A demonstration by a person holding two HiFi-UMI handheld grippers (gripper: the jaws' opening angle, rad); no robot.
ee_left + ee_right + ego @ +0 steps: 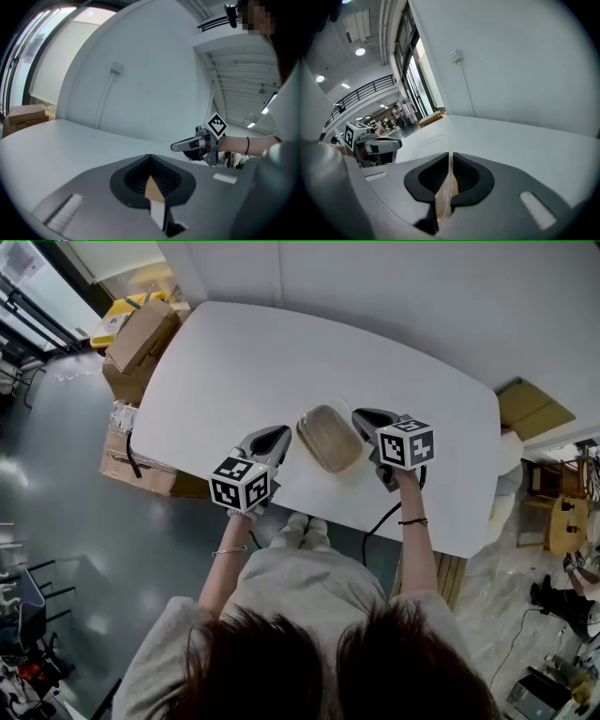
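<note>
A clear, tan-tinted plastic container (330,439) lies on the white table (281,362) near its front edge. My right gripper (361,418) is at the container's right side, shut on its thin clear rim (446,187); the container's outline (429,143) runs on beyond the jaws. My left gripper (278,434) rests just left of the container, a small gap away from it. Its jaws (151,176) are shut, with a thin tan and white slip (154,192) pinched between them; what the slip is cannot be told. Each gripper appears in the other's view: right gripper (190,145), left gripper (382,145).
Cardboard boxes (141,334) stand on the floor beyond the table's left end, and more (141,470) under its left corner. Another box (530,409) sits past the right end. A black cable (384,517) hangs off the front edge. A white wall (140,84) backs the table.
</note>
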